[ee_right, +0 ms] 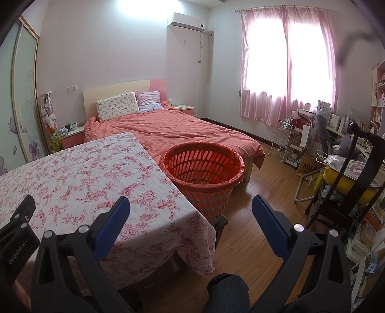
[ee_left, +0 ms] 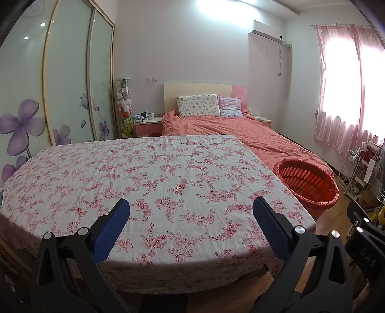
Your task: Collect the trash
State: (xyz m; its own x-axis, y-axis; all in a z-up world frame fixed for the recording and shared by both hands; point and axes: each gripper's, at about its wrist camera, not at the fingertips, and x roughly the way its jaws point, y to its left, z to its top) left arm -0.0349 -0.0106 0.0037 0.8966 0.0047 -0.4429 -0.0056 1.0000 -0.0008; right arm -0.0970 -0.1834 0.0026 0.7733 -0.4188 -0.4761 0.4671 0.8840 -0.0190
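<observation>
1. The orange basket [ee_right: 202, 166], lined with a thin red bag, stands upright with its round mouth facing up; its axis runs vertically, the wall tapering narrower toward the base; it sits off the table's right edge, between the table and the foot of the bed, on something dark above the floor.
2. The left gripper [ee_left: 191, 213] hovers over the near part of the table, its two blue-padded fingers spread wide with nothing between them; the right gripper [ee_right: 191, 211] is spread just as wide and empty, held over the table's right near corner and the floor.
3. The table [ee_left: 154, 173] is covered by one white cloth printed with pink flowers, hanging over the edges; no loose item shows on it.
4. Behind it lies one bed [ee_right: 182, 130] under a salmon cover, with two pillows against a pale headboard; one nightstand stands on each side.
5. The floor [ee_right: 255, 231] is wood plank; pink curtains [ee_right: 286, 65] cover one bright window; one air conditioner [ee_right: 186, 21] hangs high on the wall; sliding wardrobe doors [ee_left: 67, 79] with purple flowers line the left side.
</observation>
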